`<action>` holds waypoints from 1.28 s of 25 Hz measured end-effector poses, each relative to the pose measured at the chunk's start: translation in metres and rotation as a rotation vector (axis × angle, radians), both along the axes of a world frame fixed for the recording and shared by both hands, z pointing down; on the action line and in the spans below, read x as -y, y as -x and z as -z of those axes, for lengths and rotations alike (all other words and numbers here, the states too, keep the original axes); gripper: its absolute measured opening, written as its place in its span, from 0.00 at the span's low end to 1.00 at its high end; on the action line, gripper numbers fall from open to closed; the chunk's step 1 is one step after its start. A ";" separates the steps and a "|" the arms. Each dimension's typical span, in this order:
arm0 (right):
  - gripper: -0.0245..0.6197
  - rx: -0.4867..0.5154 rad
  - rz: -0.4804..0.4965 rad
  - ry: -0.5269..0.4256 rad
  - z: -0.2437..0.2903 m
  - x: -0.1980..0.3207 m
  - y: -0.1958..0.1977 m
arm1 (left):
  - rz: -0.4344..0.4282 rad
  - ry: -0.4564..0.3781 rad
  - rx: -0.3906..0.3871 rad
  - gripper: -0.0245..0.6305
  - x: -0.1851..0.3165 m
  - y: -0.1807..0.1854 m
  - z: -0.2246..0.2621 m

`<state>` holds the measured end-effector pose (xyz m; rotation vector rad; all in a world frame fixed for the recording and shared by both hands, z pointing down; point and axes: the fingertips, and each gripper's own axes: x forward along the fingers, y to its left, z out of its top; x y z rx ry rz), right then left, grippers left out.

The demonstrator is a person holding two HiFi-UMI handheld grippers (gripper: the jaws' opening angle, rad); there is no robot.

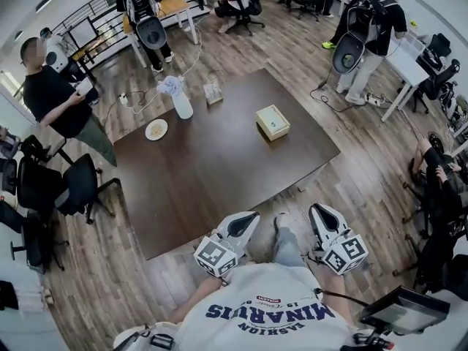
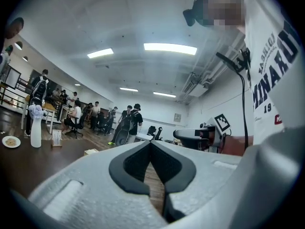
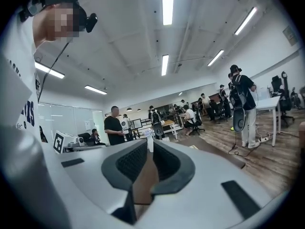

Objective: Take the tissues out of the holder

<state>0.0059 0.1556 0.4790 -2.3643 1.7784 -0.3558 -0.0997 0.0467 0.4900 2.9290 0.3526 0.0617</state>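
Near half of table [image 1: 219,189] bare, open lane up to tissue holder [image 1: 273,121]. Obstacles all far-L: vase [image 1: 181,102], plate [image 1: 156,129], small stand [image 1: 213,93], well apart from holder. Office chair [image 1: 73,185] beside table's L edge.

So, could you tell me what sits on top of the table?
A tissue holder, a white vase, a small plate and a card stand. The holder's inside is hidden.

Tissue holder [image 1: 273,121] on the table [image 1: 219,174]: too small in head view to tell what it holds. Plate [image 1: 156,129] near the table's left edge: contents unreadable. Small stand [image 1: 213,92] at the table's far edge, beside the vase [image 1: 180,102]: not identifiable. Seated person [image 1: 439,189] well right of the table: partly cut off by the picture's edge.
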 end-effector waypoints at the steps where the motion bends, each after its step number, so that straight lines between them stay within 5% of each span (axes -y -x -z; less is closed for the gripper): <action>1: 0.10 -0.005 0.016 0.004 -0.002 0.009 -0.014 | 0.015 -0.002 0.002 0.04 0.006 -0.013 0.000; 10: 0.05 -0.028 0.261 -0.020 -0.014 0.070 -0.137 | 0.140 -0.044 0.040 0.04 0.050 -0.141 0.000; 17: 0.05 -0.015 0.429 -0.014 -0.023 0.124 -0.217 | 0.309 -0.024 0.110 0.04 0.093 -0.205 -0.005; 26: 0.05 0.068 0.586 0.005 -0.038 0.188 -0.275 | 0.481 -0.029 0.176 0.04 0.123 -0.239 0.005; 32: 0.05 0.093 0.629 0.019 -0.048 0.226 -0.279 | 0.590 -0.012 0.168 0.04 0.149 -0.225 0.000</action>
